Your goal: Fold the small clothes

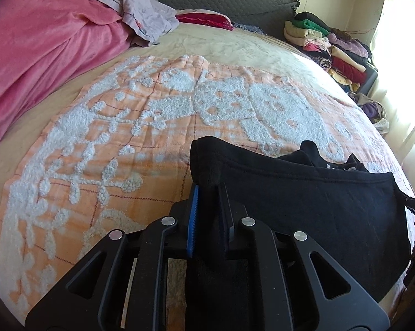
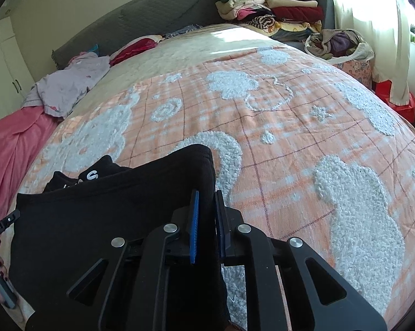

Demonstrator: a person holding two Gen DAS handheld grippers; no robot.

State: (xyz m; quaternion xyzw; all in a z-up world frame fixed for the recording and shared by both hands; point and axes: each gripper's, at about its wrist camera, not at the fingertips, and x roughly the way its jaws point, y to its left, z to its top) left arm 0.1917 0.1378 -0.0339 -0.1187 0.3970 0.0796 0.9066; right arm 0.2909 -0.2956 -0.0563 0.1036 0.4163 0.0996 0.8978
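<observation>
The black knit garment with pale lettering point(image 1: 304, 193) sits low in both wrist views, stretched between the two tools above the orange-and-white tufted bedspread point(image 1: 124, 143). The left gripper point(image 1: 209, 207) has its jaws narrowed onto one bunched corner of the cloth; the right gripper point(image 2: 206, 212) pinches the opposite corner the same way — a corner in each hand probably serves to pull the edge taut so a fold will lie straight. The garment's far part, with the lettering, rests crumpled on the bedspread. A stack of folded clothes point(image 2: 271, 8) lies at upper right in the right wrist view, likely the place for finished pieces.
</observation>
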